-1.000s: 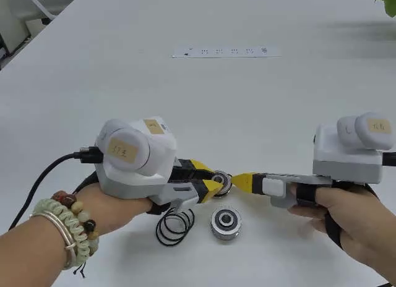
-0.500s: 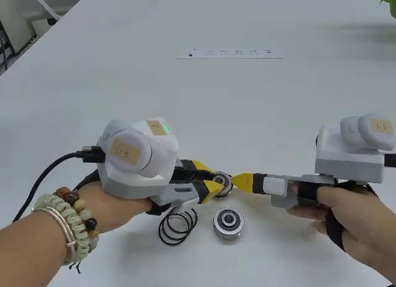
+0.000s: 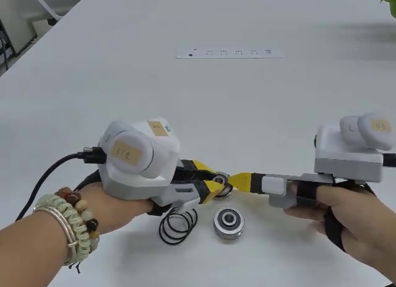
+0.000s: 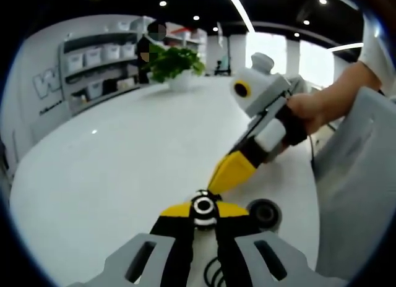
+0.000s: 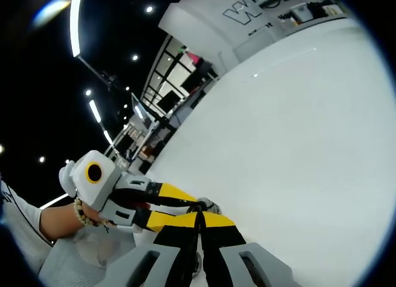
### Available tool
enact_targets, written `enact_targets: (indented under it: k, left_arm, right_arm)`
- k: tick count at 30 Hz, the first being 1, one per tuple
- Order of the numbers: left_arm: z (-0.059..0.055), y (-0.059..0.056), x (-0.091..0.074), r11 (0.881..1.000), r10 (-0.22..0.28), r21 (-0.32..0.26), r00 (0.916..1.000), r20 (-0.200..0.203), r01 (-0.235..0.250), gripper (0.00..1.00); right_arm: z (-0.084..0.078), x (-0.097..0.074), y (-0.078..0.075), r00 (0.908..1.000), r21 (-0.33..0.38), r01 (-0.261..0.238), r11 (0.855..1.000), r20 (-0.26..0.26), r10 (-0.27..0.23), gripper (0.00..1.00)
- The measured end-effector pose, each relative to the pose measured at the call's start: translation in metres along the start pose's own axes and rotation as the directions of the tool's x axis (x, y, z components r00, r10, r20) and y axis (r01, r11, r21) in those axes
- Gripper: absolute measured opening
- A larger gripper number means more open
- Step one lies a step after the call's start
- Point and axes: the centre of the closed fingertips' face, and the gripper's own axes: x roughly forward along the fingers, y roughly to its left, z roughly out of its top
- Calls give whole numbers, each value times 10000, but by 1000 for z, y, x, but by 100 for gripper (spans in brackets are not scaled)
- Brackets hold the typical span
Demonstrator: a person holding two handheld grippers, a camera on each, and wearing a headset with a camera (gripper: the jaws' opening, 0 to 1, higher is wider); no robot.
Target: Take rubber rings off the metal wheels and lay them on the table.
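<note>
- Metal wheel (image 3: 222, 184): small round disc with a bright steel rim and dark centre, held above the white table (image 3: 260, 114) at near centre.
- Left gripper (image 4: 203, 208): yellow-tipped black jaws closed onto the held wheel from either side.
- Right gripper (image 5: 199, 218): flat yellow jaws pressed together, tips against the wheel's right edge; whether a ring is pinched between them cannot be told.
- Second metal wheel (image 3: 229, 222): grooved steel rim, dark hub, lying flat on the table just near of the held one.
- Rubber rings (image 3: 177, 225): thin black loops, overlapping in a loose pile left of the second wheel.
- Power strip (image 3: 230, 52): long, flat and white, far centre.
- Plant (image 4: 173, 61): green leaves, far right of the table.
</note>
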Motion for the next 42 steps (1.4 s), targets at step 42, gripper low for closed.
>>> enact_targets:
  k: [42]
  left_arm:
    - [0, -1, -1, 9999, -112, 30, 9994, 332, 111, 14]
  right_arm:
    - [0, 2, 22, 9904, 343, -1365, 9900, 280, 1356, 0]
